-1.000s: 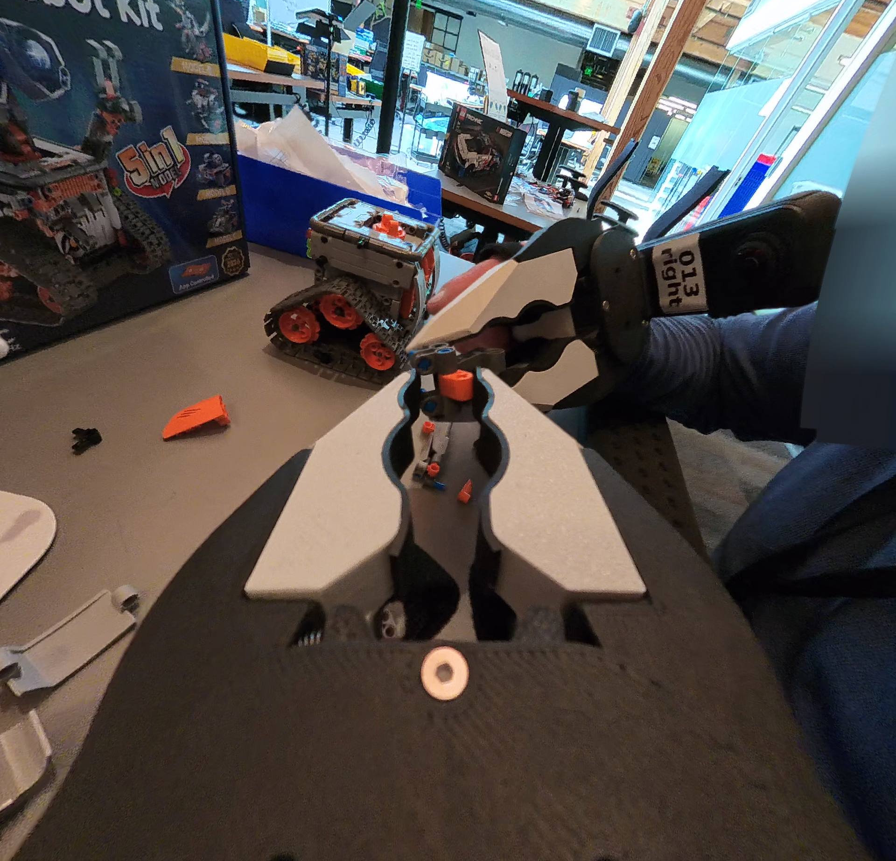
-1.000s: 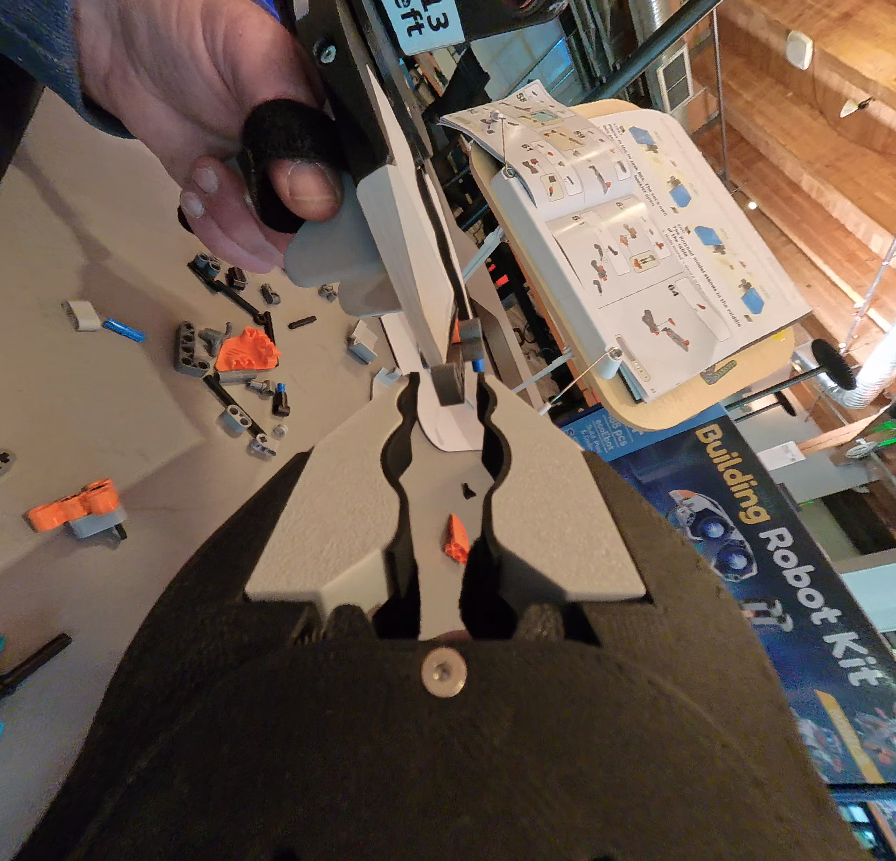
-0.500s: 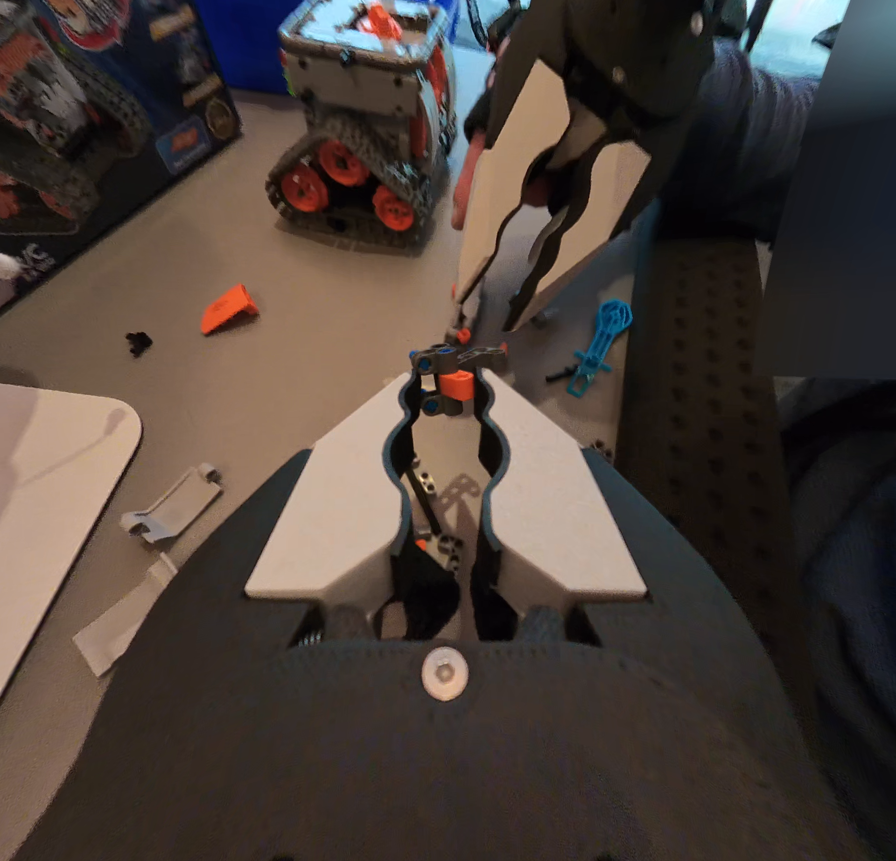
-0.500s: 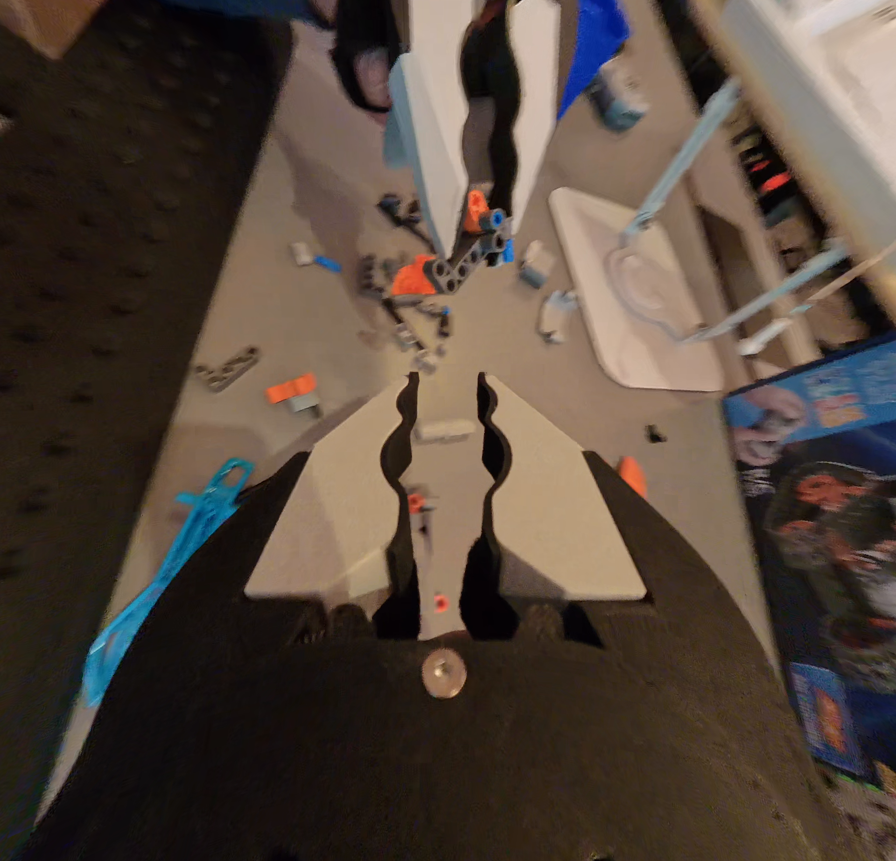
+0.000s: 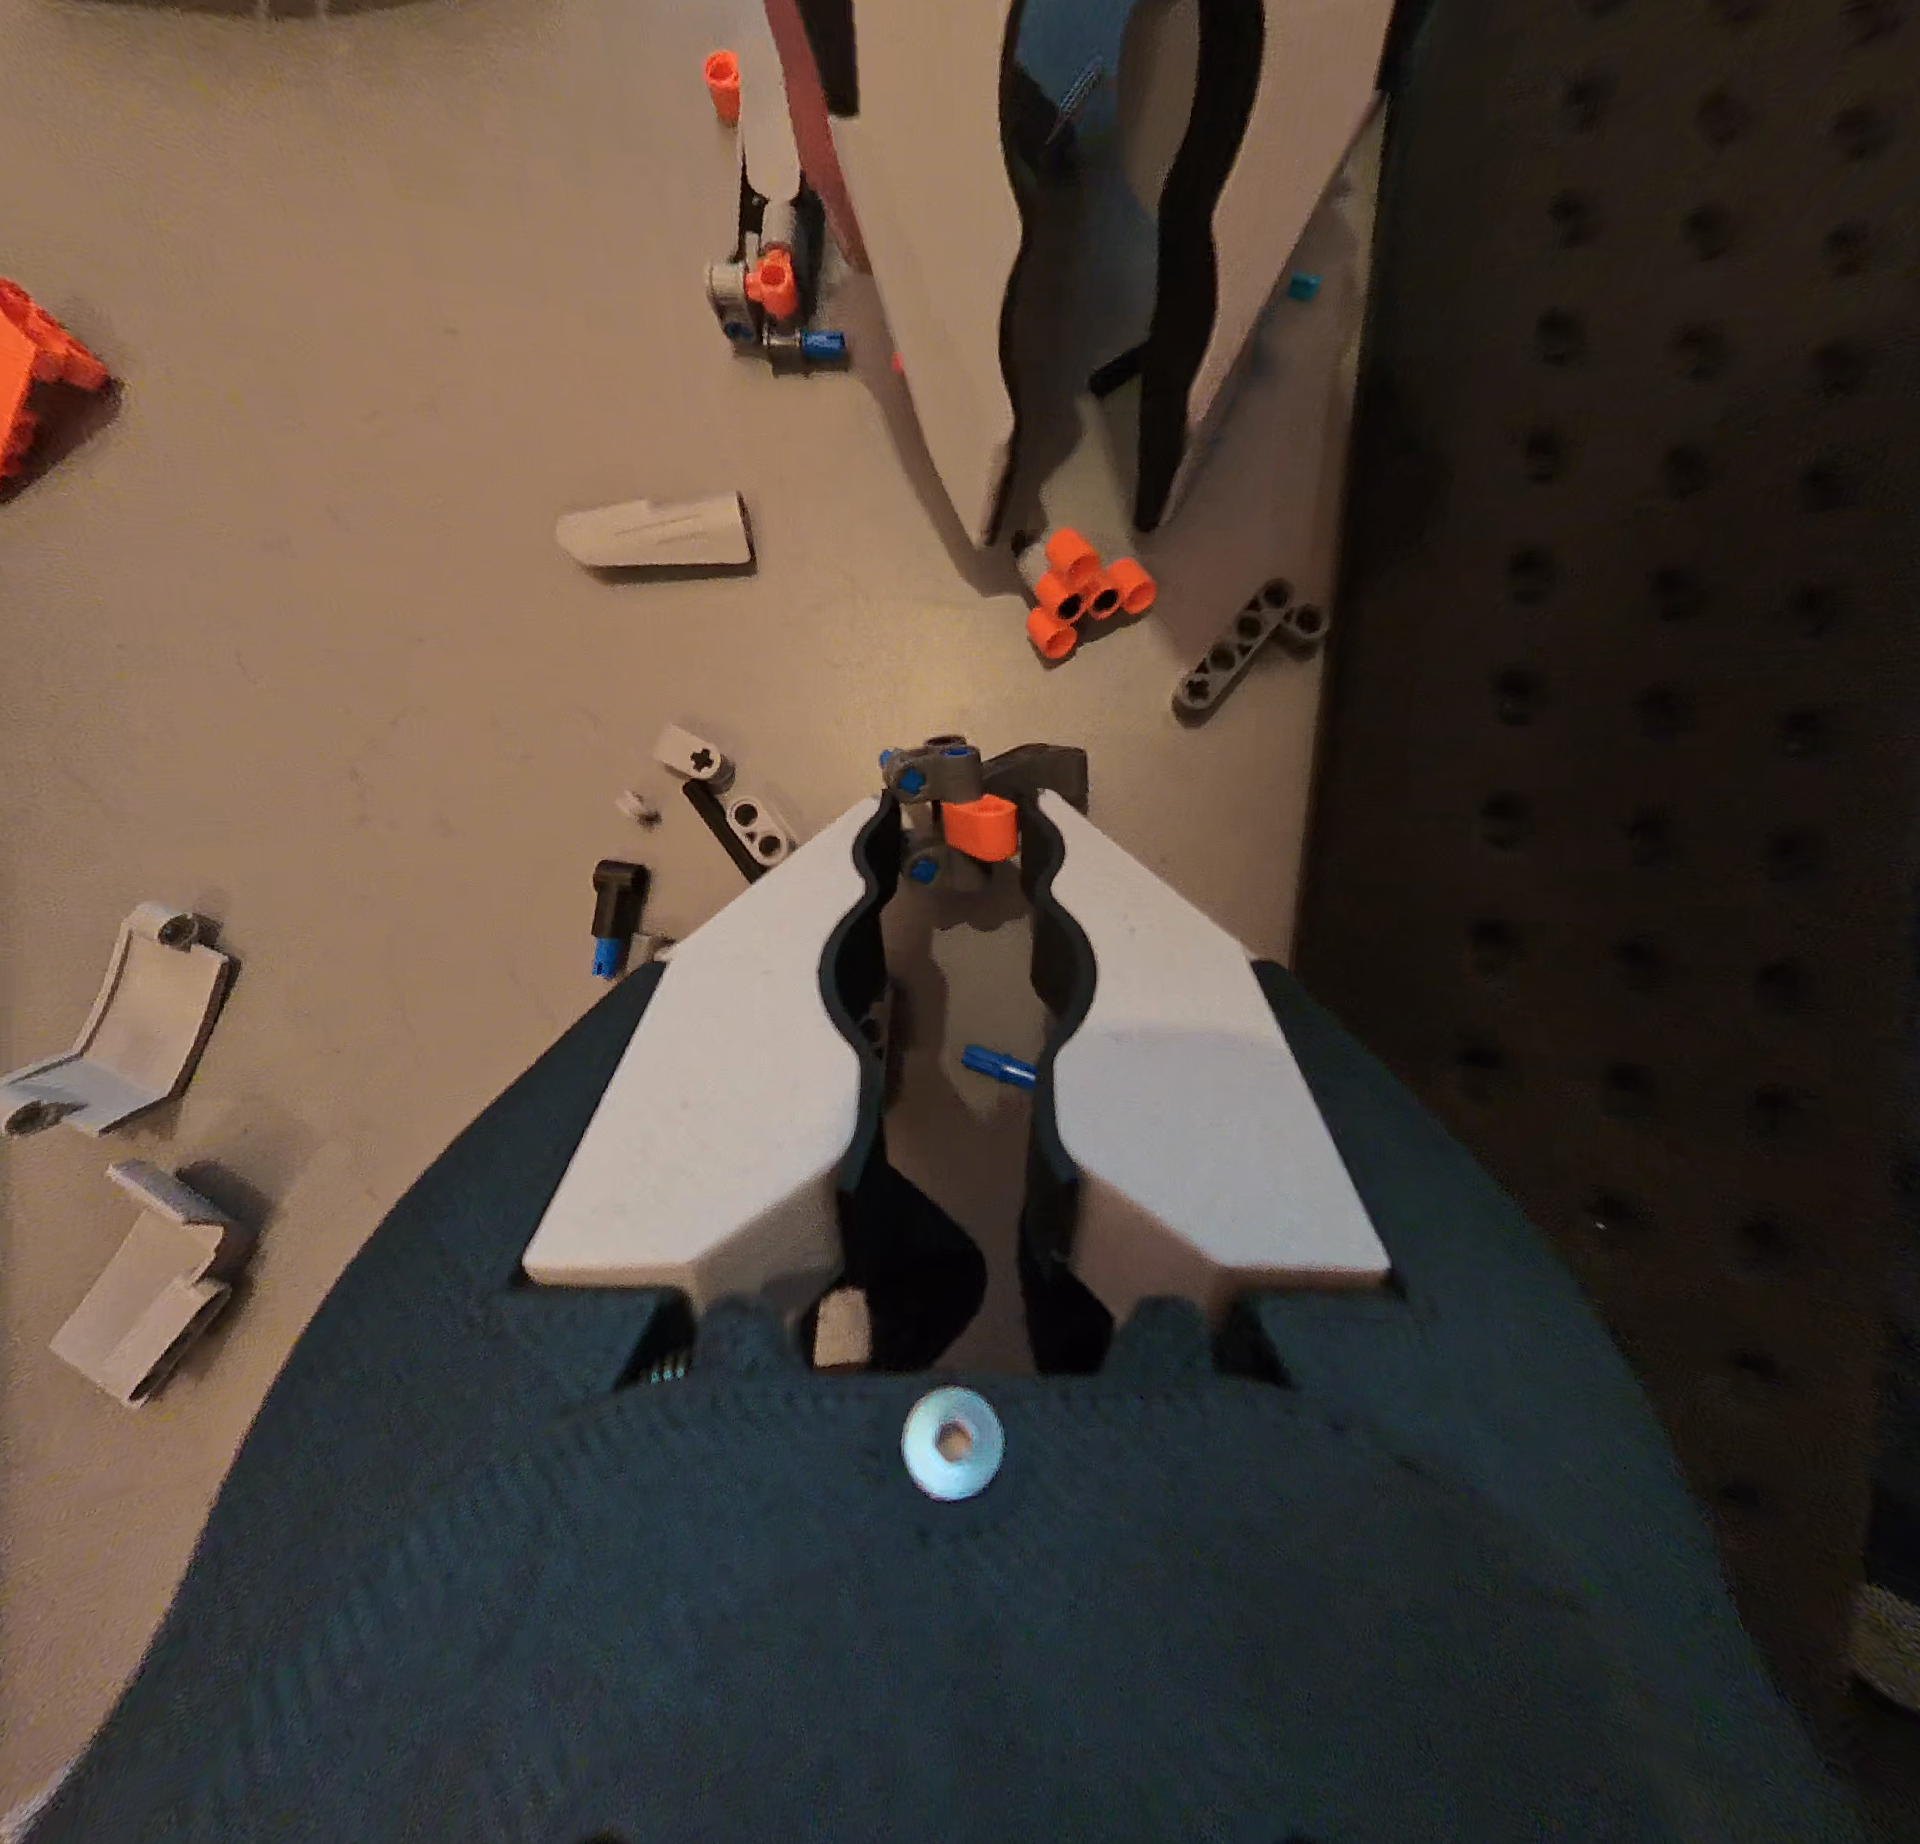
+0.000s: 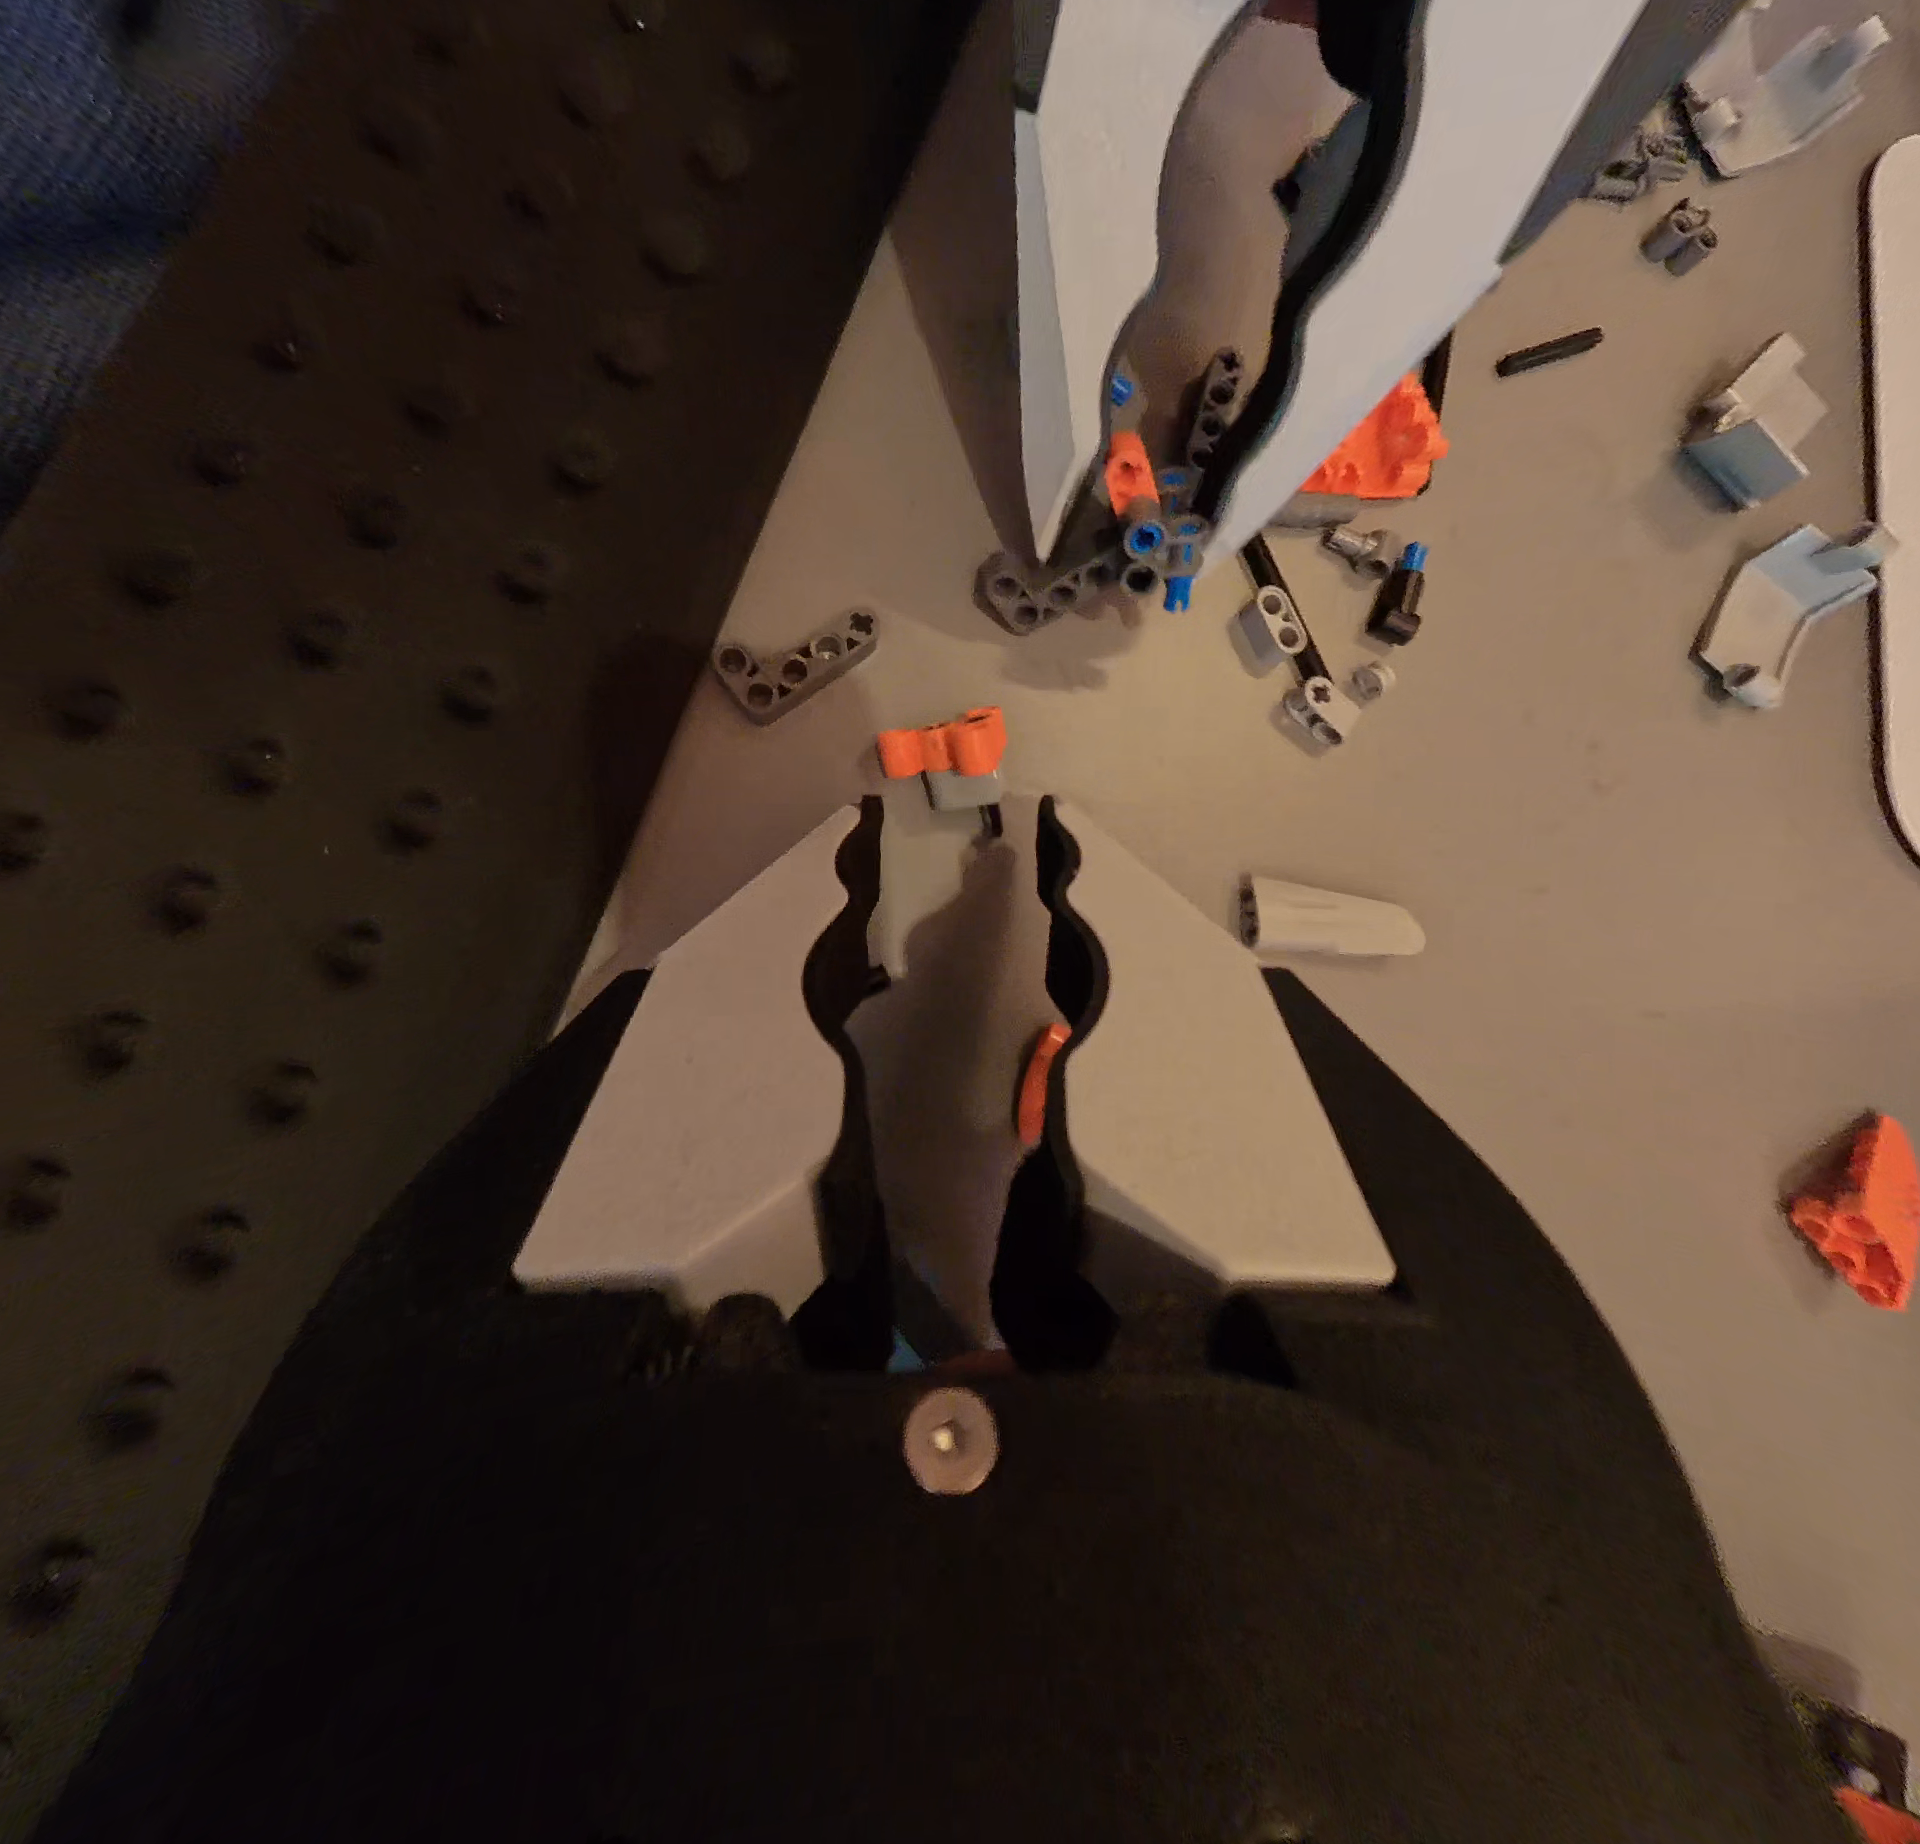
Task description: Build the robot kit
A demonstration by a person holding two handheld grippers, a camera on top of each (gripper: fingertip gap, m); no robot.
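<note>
The left hand-held gripper [image 5: 961,807] stays clamped on a small grey-and-orange assembly [image 5: 961,807], now lowered over the counter [image 5: 364,599]. The right hand-held gripper [image 6: 951,818] has let go; its jaws stand apart, seemingly empty, just above an orange connector [image 6: 940,745].

- beige tabletop [image 5: 364,651], loose building-toy parts scattered on it
- black studded mat [image 5: 1621,651] along the table edge
- pale grey curved panels [image 5: 135,1025]
- orange wedge piece [image 6: 1860,1212]
- dark grey L-shaped beam [image 6: 795,664], by the mat
- white board edge [image 6: 1896,444]
</note>
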